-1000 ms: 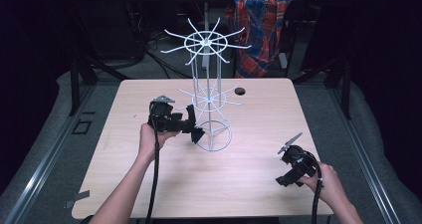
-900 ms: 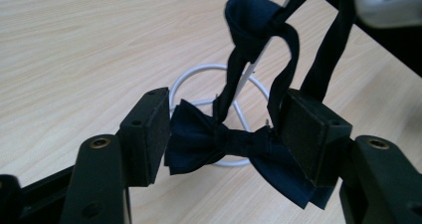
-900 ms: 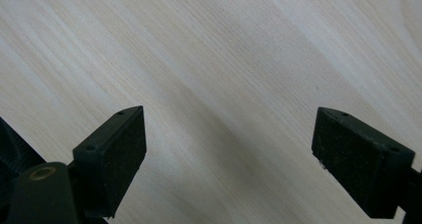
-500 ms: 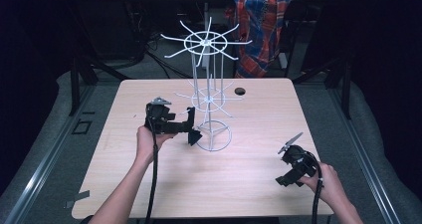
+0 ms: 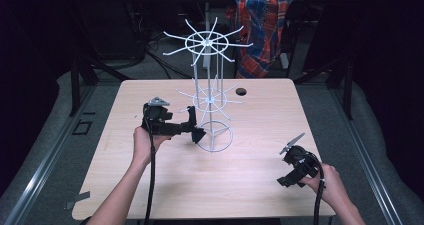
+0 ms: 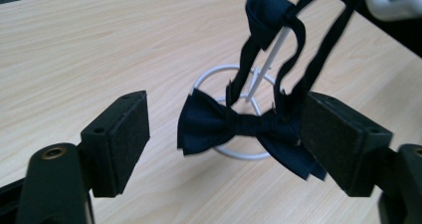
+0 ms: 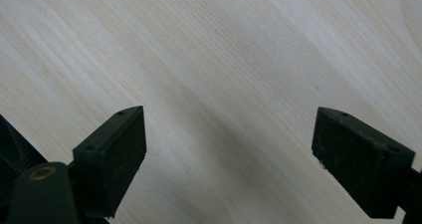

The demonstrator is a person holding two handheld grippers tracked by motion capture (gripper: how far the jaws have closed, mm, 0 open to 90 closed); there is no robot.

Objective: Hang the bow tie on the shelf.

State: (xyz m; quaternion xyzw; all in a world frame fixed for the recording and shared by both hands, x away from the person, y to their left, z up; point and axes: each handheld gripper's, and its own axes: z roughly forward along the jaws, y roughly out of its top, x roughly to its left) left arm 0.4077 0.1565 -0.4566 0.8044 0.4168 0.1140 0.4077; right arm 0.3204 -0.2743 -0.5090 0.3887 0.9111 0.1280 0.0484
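Note:
A white wire rack [image 5: 206, 87] with two tiers of spokes stands mid-table on a ring base [image 6: 215, 77]. A navy bow tie [image 6: 234, 125] hangs by its strap [image 6: 268, 15] from a low white rod of the rack, just above the base. My left gripper [image 5: 194, 126] sits level beside the base, jaws wide open. In the left gripper view my left gripper [image 6: 226, 129] has the bow tie [image 5: 199, 134] hanging between and just beyond its pads, gripped by neither. My right gripper [image 5: 289, 167] hovers open over bare wood at the front right, and the right gripper view shows my right gripper [image 7: 229, 149] with nothing between its jaws.
The wooden table [image 5: 150, 185] has a round cable hole [image 5: 241, 91] behind the rack. The rack's upper spokes [image 5: 206, 42] spread wide above the table's far half. A person in a plaid shirt [image 5: 262, 15] stands beyond the far edge. Dark floor surrounds the table.
My left gripper has drawn back slightly to the left from the rack. The rack's top wheel has turned a little. The right gripper stays where it was.

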